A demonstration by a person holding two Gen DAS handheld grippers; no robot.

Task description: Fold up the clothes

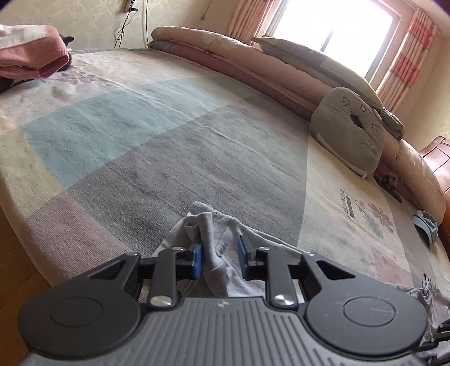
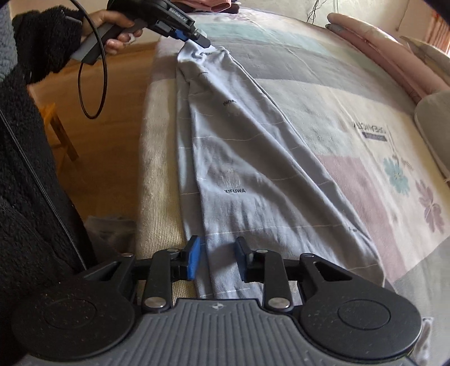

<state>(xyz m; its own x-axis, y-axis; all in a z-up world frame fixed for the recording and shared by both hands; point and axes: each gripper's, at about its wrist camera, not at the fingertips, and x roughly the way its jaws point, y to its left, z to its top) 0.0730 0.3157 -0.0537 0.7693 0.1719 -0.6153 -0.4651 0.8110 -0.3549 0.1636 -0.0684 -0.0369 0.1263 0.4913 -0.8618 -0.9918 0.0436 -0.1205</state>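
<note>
A pale grey-blue garment (image 2: pixel 253 157) with thin white lines and "XIFUWA" print lies stretched long along the bed's near edge. My right gripper (image 2: pixel 218 260) stands open over its near end, with cloth flat between the blue pads (image 2: pixel 194 260). At the far end my left gripper (image 2: pixel 201 39), held by a hand (image 2: pixel 118 25), touches the bunched tip. In the left wrist view that gripper (image 1: pixel 219 260) is open, and a raised fold of the garment (image 1: pixel 209 239) stands between the fingers, against the left pad (image 1: pixel 197 260).
The bed's patchwork cover (image 1: pixel 157 132) stretches ahead. Folded pink clothes (image 1: pixel 31 56) lie at its far left corner. Rolled quilts (image 1: pixel 253 62) and a grey pillow (image 1: pixel 348 132) line the window side. A black fleece sleeve (image 2: pixel 31 140) and wooden floor (image 2: pixel 112 126) are to the left.
</note>
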